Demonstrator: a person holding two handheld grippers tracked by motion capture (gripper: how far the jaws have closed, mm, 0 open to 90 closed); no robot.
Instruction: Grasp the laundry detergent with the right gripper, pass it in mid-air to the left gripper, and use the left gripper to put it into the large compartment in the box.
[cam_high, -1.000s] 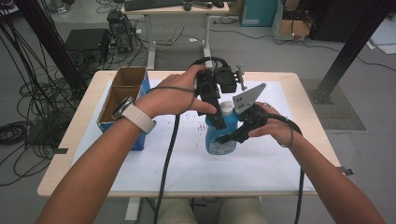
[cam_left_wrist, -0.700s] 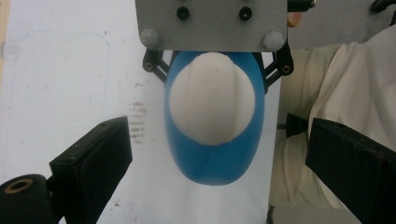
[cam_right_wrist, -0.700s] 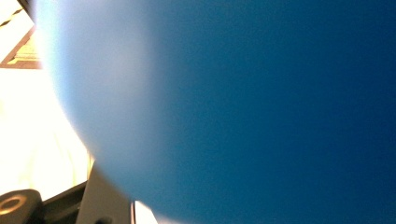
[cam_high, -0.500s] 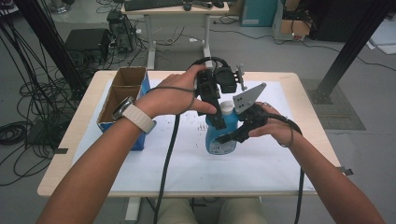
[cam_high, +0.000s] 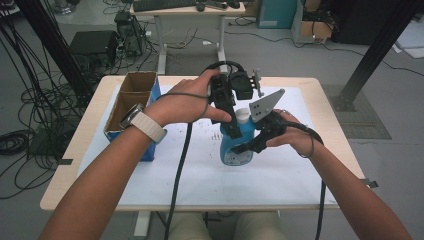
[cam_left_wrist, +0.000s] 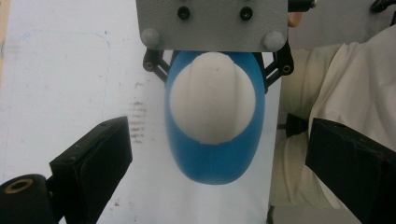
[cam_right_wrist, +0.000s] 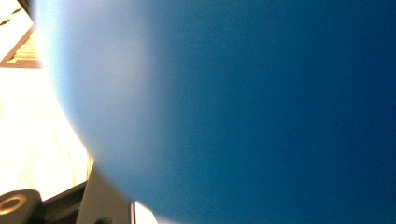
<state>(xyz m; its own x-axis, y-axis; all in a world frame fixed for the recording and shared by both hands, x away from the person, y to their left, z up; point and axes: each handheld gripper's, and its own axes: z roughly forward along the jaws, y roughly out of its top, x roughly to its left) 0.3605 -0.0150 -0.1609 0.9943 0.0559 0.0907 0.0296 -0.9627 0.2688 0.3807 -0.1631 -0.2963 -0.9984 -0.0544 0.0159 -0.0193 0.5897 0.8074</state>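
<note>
High view: the blue bottle (cam_high: 236, 145) stands upright mid-bench on the white sheet (cam_high: 200, 170), a cardboard box (cam_high: 131, 102) off to the left. The right gripper (cam_high: 245, 148) comes in from the side, and looks clamped on the bottle's body, probably to pin it so the cap (cam_high: 242, 116) can be worked. The left gripper (cam_high: 227, 117) hangs right over the cap, wrist bent so it points down, forearm reaching across from the left.

Left gripper view: looking straight down on the white cap (cam_left_wrist: 212, 98), bottle shoulder (cam_left_wrist: 212, 161) below it. The jaws stand wide apart on either side, holding nothing, lined up to close on the cap I'd guess. The right gripper's arms hug the bottle from the far side.

Right gripper view: blue bottle wall (cam_right_wrist: 243, 107) pressed up against the lens, so it's a tight hold.
</note>
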